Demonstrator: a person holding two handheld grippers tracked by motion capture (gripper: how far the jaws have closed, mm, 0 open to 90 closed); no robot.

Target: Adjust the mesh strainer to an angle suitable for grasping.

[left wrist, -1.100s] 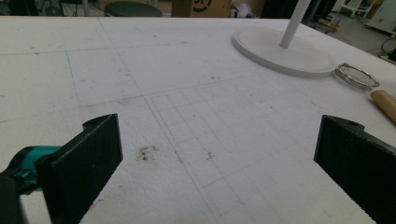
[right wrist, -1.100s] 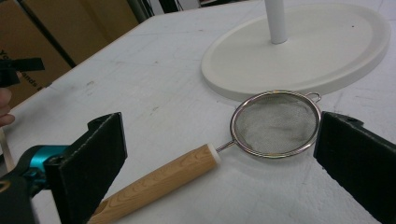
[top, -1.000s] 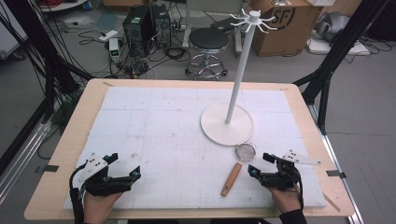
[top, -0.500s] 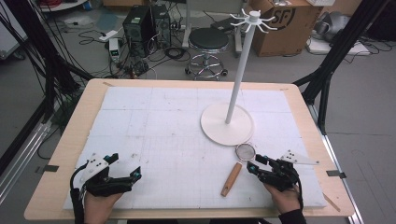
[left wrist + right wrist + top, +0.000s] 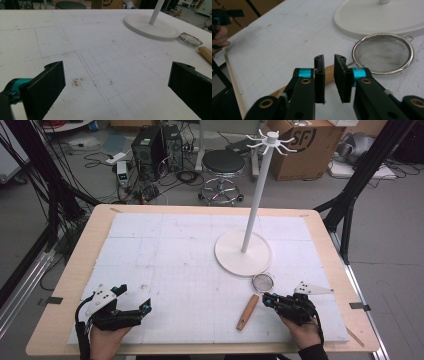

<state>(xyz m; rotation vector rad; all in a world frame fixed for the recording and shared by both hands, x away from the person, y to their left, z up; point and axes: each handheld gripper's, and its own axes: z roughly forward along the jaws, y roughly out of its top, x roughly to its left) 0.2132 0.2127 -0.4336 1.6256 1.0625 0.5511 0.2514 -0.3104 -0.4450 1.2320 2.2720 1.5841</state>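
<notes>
While I am holding both grippers low over the near edge of the worktop point(image 5: 200, 220), the left gripper point(image 5: 131, 311) is hovering at the near left corner with its fingers point(image 5: 45, 90) spread wide apart, nothing between them. My right gripper point(image 5: 270, 301) is sitting at the near right, its fingers point(image 5: 319, 77) nearly together with only a narrow gap, and I am seeing nothing gripped in that gap. Just past those fingertips the strainer point(image 5: 262, 282) is lying flat on the white mat, its mesh bowl just beside the round base of the white stand point(image 5: 243, 252) and its wooden handle point(image 5: 247, 312) angling back toward the near edge. In the right gripper view the handle point(image 5: 329, 71) is passing right behind the fingers.
</notes>
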